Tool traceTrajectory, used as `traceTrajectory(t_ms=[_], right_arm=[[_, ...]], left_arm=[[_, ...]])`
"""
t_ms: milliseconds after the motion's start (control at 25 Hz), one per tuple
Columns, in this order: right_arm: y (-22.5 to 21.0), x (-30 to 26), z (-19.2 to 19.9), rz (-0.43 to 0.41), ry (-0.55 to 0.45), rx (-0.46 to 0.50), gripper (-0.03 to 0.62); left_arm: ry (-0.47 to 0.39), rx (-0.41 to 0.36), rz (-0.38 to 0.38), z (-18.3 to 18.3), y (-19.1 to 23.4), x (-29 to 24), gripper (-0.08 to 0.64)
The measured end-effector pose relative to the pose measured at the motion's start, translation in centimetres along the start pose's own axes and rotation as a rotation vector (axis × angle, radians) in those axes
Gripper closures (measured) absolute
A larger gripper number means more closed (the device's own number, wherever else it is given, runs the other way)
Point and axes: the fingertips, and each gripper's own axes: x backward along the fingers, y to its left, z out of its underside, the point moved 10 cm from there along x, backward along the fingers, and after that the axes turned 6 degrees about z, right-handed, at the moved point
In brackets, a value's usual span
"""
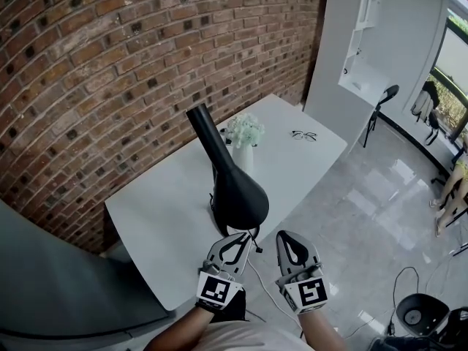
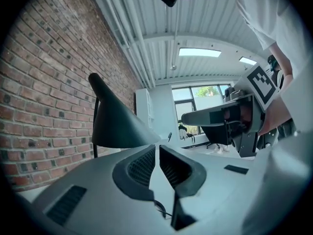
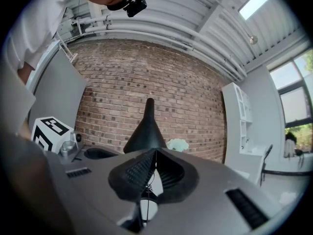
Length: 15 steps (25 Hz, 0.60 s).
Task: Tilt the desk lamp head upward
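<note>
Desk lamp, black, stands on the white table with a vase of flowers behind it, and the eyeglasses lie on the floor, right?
No: the eyeglasses lie on the white table, near its far end, as the head view shows. The black desk lamp does stand there with the vase of flowers behind it.

A white rectangular table point(image 1: 164, 221) stands with one long side against the brick wall point(image 1: 95, 86), on a glossy pale floor point(image 1: 351, 203). A black desk lamp point(image 1: 235, 190) stands on it near the front edge, about halfway along. Just behind the lamp is a white vase point(image 1: 243, 159) holding pale flowers point(image 1: 244, 129). A pair of eyeglasses point(image 1: 303, 135) lies toward the far end, well apart from the vase.
</note>
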Motion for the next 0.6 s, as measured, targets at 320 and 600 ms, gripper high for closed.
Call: traceTrajectory(t_ms=[320, 600], right_arm=[[-0.2, -1.1, 0.7, -0.011, 0.018, -0.014, 0.575], [-0.8, -2.0, 1.6, -0.004, 0.028, -0.035, 0.575]], left_arm=[[0.012, 0.046, 0.024, 0.8, 0.7, -1.4, 0.491], [0.0, 0.074, 0.031, 1.0, 1.1, -2.0, 0.489]])
